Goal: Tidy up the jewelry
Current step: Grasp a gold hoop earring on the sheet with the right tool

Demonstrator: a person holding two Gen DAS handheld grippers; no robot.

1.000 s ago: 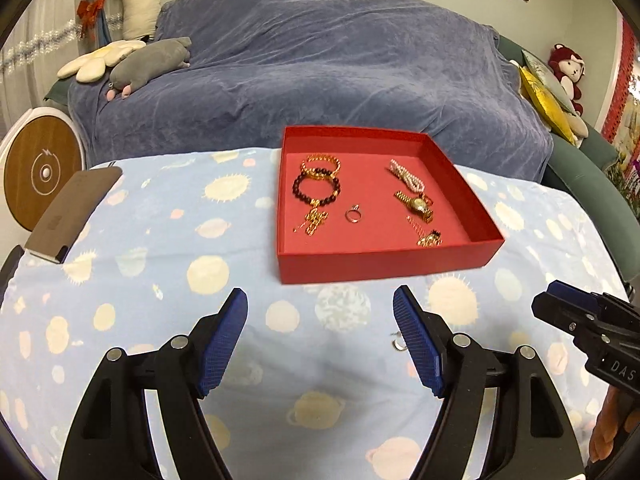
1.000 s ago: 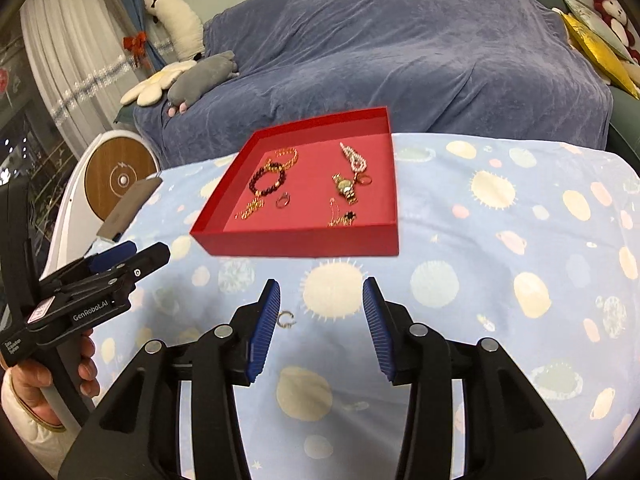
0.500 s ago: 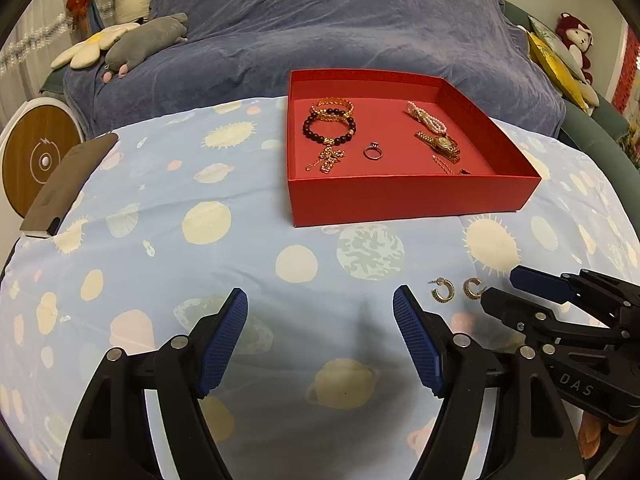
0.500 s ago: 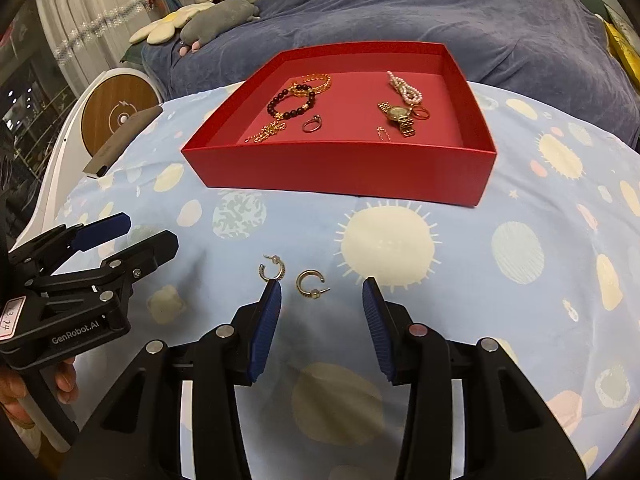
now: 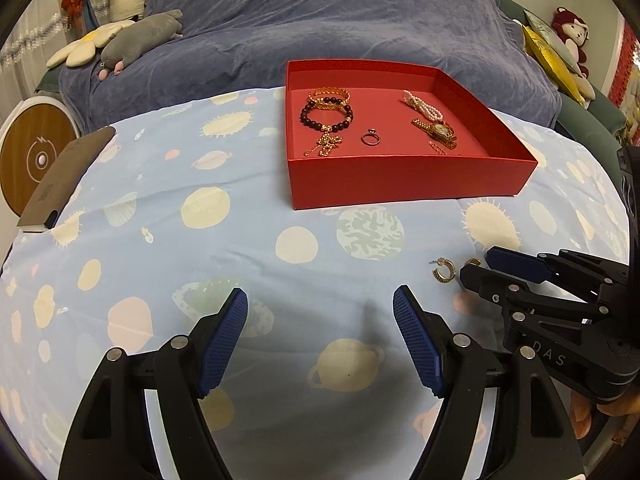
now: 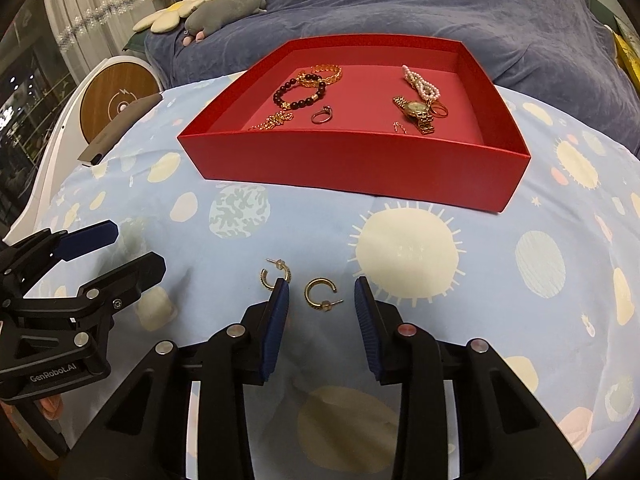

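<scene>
My left tool (image 5: 320,340) hangs over bare cloth in front of the red box (image 6: 360,168), its pads wide apart with nothing between them; I judge it is simply waiting out of the way. Two gold hoop earrings lie on the tabletop (image 6: 520,320) in front of the box's near wall, side by side but not touching. The left earring (image 6: 276,274) sits just outside my right tool's left pad, partly hidden by it. The right earring (image 6: 319,294) lies between the pads of my right tool (image 6: 320,296), which have just been closing in but do not yet touch it. I straddle that hoop so the pads can pinch it. In the box already lie bracelets, a ring (image 6: 322,114) and a watch (image 6: 416,114), so I judge the earrings belong there too.
</scene>
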